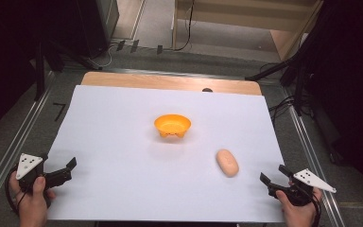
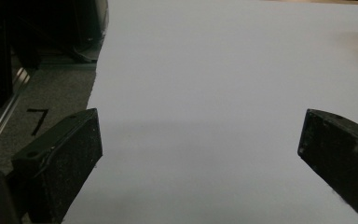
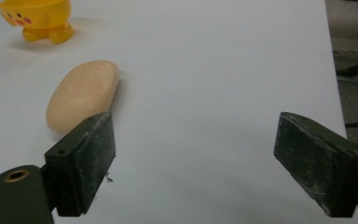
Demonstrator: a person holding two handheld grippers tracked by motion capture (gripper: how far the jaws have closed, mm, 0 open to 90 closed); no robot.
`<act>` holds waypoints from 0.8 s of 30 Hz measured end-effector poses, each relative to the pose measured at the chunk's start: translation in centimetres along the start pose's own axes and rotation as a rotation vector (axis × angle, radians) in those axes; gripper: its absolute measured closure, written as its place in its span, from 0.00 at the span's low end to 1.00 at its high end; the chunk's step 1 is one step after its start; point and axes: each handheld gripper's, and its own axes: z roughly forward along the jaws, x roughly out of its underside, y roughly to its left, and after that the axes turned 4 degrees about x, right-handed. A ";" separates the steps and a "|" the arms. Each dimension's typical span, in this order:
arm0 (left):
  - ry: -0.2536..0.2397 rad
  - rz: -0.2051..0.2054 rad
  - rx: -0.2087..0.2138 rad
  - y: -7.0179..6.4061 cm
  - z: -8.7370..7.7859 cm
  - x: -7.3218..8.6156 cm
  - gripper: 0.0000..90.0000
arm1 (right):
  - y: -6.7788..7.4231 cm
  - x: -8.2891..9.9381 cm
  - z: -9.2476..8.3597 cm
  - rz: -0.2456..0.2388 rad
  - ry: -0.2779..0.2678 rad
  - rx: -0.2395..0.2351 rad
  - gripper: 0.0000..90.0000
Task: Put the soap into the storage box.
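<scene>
Both grippers wait at the near edge of the white sheet, one by each near corner, jaws wide apart and holding nothing. The right gripper is the nearer to the bun, a smooth, pale tan oval lying near the sheet's right edge, just ahead and to the left of those jaws; its long axis runs from the near edge away, tilted slightly left. The left gripper sits well apart across the sheet. Farther in, toward the middle, stands the yellow bowl, upright and seemingly empty
</scene>
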 end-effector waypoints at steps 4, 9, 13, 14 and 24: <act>0.000 0.001 -0.002 0.0 0.0 0.0 0.01 | 0.3 -0.2 0.4 -0.027 0.038 0.009 0.12; -0.001 -0.002 -0.003 0.0 0.0 0.0 0.01 | 0.5 -0.6 0.8 -0.028 0.088 0.024 0.10; -0.001 -0.002 -0.003 0.0 0.0 0.0 0.01 | 0.8 -0.8 1.3 -0.052 0.189 0.129 0.18; -0.004 -0.003 -0.003 0.0 0.0 0.0 0.01 | 0.8 -0.8 1.3 -0.052 0.189 0.129 0.18; -0.011 -0.008 0.000 0.1 -0.1 0.0 0.01 | 2.0 -2.0 1.6 -0.159 0.231 0.191 0.34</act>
